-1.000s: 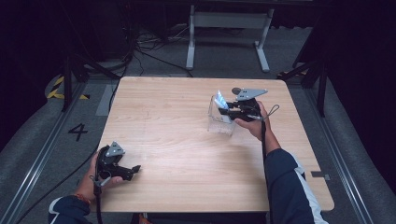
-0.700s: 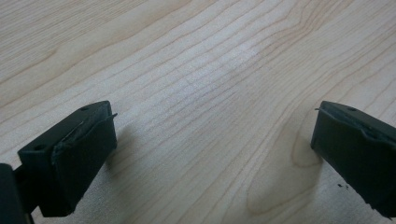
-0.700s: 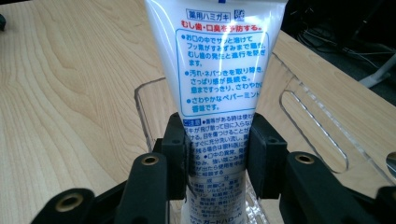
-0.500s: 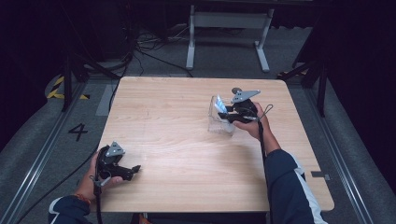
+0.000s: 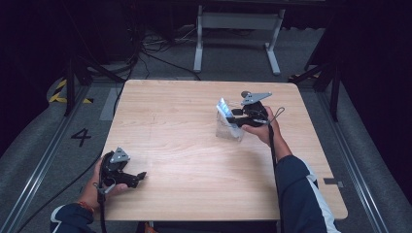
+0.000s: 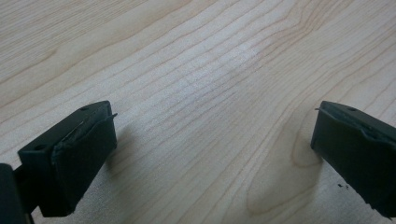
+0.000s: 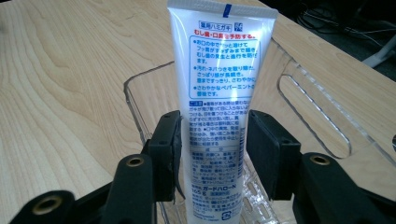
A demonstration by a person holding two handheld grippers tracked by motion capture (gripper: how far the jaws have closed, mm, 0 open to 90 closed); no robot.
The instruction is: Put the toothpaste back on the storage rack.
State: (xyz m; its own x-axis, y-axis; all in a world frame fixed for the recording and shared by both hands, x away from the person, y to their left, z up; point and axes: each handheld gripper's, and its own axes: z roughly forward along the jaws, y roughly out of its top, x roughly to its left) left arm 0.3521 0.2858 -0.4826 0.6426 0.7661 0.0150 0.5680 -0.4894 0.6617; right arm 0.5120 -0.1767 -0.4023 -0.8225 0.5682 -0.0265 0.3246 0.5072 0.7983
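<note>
From the high view, the right gripper (image 5: 236,118) is seen holding a white tube (image 5: 224,108) over a clear bin (image 5: 228,130); the left gripper (image 5: 139,176) is rested on the table (image 5: 194,160). In the left gripper view, its jaws are spread, empty. In the right gripper view, the tube (image 7: 219,88) is clamped between the jaws above the bin (image 7: 308,107). Placement seems underway; a lowering and release would be needed.

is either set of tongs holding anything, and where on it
The right tongs grip the toothpaste tube across its lower body, above the clear container. The left tongs are open, empty.
</note>
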